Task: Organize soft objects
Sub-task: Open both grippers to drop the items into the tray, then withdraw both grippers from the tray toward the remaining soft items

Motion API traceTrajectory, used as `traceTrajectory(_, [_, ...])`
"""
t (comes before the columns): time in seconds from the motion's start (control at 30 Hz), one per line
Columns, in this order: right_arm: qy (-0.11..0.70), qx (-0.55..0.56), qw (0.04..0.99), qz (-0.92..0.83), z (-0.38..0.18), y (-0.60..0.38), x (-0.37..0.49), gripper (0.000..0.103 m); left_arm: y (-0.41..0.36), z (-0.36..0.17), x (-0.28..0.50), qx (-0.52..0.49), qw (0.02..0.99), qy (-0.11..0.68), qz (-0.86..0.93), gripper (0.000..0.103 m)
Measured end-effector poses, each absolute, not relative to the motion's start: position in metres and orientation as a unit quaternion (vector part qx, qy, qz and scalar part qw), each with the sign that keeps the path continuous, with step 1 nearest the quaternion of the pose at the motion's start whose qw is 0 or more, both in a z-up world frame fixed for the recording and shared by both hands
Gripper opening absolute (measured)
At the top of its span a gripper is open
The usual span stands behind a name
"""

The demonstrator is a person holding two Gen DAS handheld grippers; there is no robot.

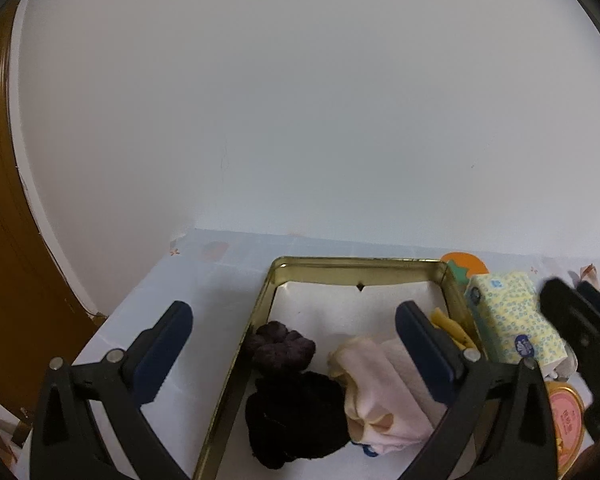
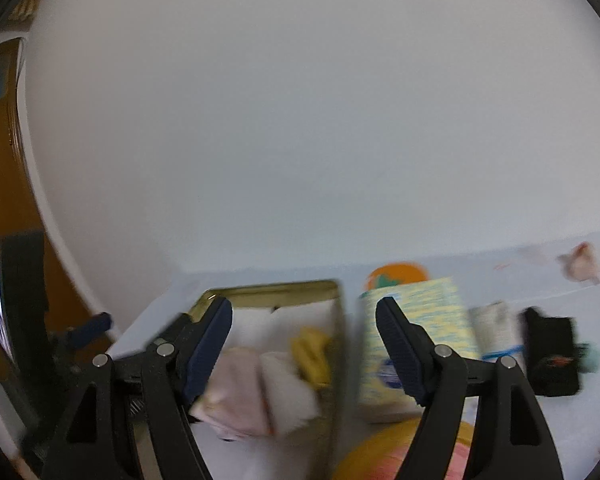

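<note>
A gold tin tray (image 1: pixel 360 265) holds a dark purple scrunchie (image 1: pixel 280 346), a black cloth (image 1: pixel 296 416), a folded pink cloth (image 1: pixel 384 384) and a yellow piece (image 1: pixel 452 330). My left gripper (image 1: pixel 296 312) hangs open over the tray's near left part, with nothing pressed between its pads. In the blurred right wrist view, my right gripper (image 2: pixel 305 306) is open above the tray's right wall (image 2: pixel 340 344). The pink cloth (image 2: pixel 256 388) and the yellow piece (image 2: pixel 312 352) lie below it, ungripped. A yellow-patterned tissue pack (image 1: pixel 508 316) stands just right of the tray.
A round tin with a pink lid (image 1: pixel 568 416) sits near the front right. Right of the tissue pack (image 2: pixel 432 316) are a white roll (image 2: pixel 496 328) and a black object (image 2: pixel 552 356). A white wall backs the patterned tablecloth (image 1: pixel 220 268). A brown door (image 1: pixel 4 240) is at the left.
</note>
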State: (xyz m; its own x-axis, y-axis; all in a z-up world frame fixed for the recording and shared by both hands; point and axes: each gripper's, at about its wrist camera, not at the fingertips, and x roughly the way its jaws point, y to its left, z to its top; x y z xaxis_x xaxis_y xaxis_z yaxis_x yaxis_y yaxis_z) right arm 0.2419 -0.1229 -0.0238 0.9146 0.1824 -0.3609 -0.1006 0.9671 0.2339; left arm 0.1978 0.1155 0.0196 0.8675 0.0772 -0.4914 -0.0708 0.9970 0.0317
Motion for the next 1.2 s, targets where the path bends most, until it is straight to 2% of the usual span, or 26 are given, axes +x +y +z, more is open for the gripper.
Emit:
traceTrajectory(0.17, [0.112,0.098,0.989,0.011,-0.036,-0.138,0.205,0.078,0.117,0.013,0.195,-0.006,0.966,0.256,0.038,0.103])
traceTrajectory(0.37, [0.082,0.075,0.994,-0.001,-0.035,-0.137,0.193,0.079,0.112,0.013,0.181,-0.008,0.972,0.227,0.052,0.103])
traceTrajectory(0.5, [0.083,0.047,0.995,0.001,-0.04,-0.132,0.186,0.079,0.109,0.008,0.172,-0.012,0.975,0.215,0.055,0.103])
traceTrajectory(0.73, [0.076,0.027,0.997,-0.005,-0.044,-0.141,0.174,0.079,0.096,0.008,0.133,-0.001,0.988,0.133,0.081,0.103])
traceTrajectory(0.93, [0.096,0.037,0.995,-0.006,-0.045,-0.155,0.171,0.079,0.085,-0.001,0.116,-0.013,0.992,0.108,0.057,0.103])
traceTrajectory(1.2, [0.109,0.038,0.993,-0.019,-0.046,-0.181,0.156,0.079,0.054,-0.008,0.105,0.044,0.993,0.105,0.011,0.103])
